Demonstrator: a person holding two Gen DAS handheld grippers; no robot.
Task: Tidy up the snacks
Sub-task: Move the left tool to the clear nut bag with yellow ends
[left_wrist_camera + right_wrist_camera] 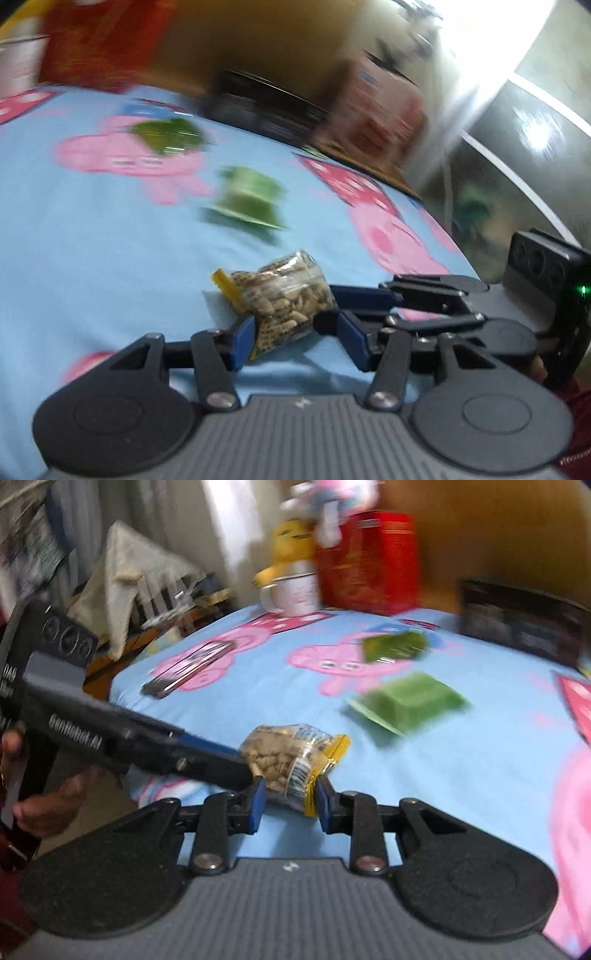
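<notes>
Right gripper (288,799): blue pads either side of the nut bag (291,758), closed on its yellow-sealed end; the bag sits between the fingertips, lifted a little off the cloth (258,686) or resting on it, blur makes that hard to tell.

Left gripper (295,332): in its own view the left pad touches the bag's (284,295) lower end, while the right finger stands apart from it. From the right wrist view it comes in from the left, its dark fingers (207,757) laid against the bag's side. Whether it is clamped or only touching, I cannot tell. The person's hand (48,805) holds that tool at lower left.

Beyond the bag, on the blue pig-print cloth: a green packet (410,701) near, a second green packet (395,646) further back, the two apart.

A phone (192,664) lies well to the left on the cloth. At the far edge stand a white mug (295,594), a red box (369,565) just beside it, and a dark box (517,620) to the right.
</notes>
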